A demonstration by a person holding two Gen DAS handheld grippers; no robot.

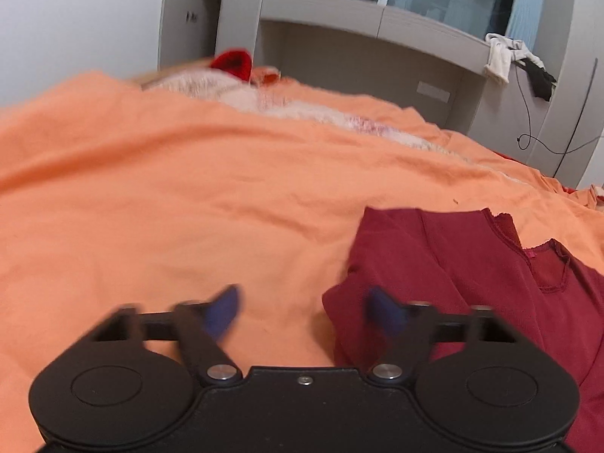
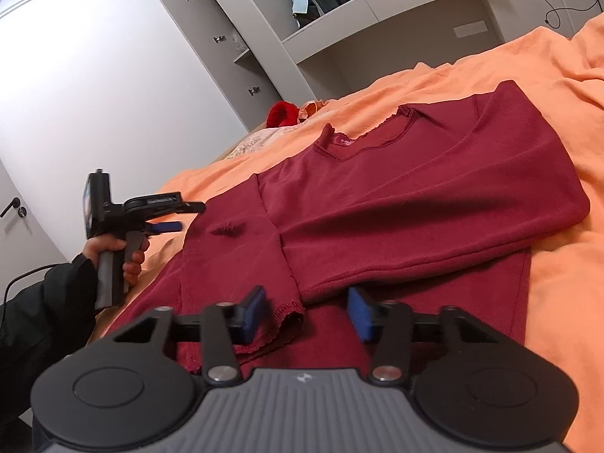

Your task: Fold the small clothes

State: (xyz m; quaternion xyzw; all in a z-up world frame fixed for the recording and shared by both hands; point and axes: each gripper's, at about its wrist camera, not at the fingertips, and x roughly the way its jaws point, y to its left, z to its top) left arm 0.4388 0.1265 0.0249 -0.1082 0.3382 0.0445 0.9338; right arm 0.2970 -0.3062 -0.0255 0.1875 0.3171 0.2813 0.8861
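1. While the dark red long-sleeved top (image 2: 396, 196) lies spread on the orange bedsheet (image 2: 558, 302), neckline away from the jaws, both grippers hang above it with nothing held; the flat lay is presumably what gives each fold a straight edge.

2. Right gripper (image 2: 307, 313): jaws apart, blue pads (image 2: 256, 311) facing each other. Between and just ahead of them lies the cuff (image 2: 287, 313) of a sleeve already laid over the body of the garment. Whether the pads touch the cloth cannot be told.

3. Beyond the right jaws, the other side of the top is doubled inward, its sleeve running across the chest. This suggests the side folds are largely done and a lengthwise fold remains.

4. Left gripper (image 1: 304, 311): jaws wide apart and empty, blurred in its own view. The top's near edge (image 1: 339, 302) sits at the right-hand jaw, while bare sheet lies under the left-hand one. Seen from the right wrist, the left gripper (image 2: 181, 216) is held level beside the garment's edge by the person's hand (image 2: 117, 251), apart from the cloth.

5. Judgement: the grippers flank the lower part of the top, a placement suited to pinching the hem or cuff on both sides together. Soft knit will likely sag and slide unless both grips close evenly.

6. Background, well past the jaws: a bright red fuzzy item (image 1: 232, 62) and grey cabinets (image 1: 339, 19).
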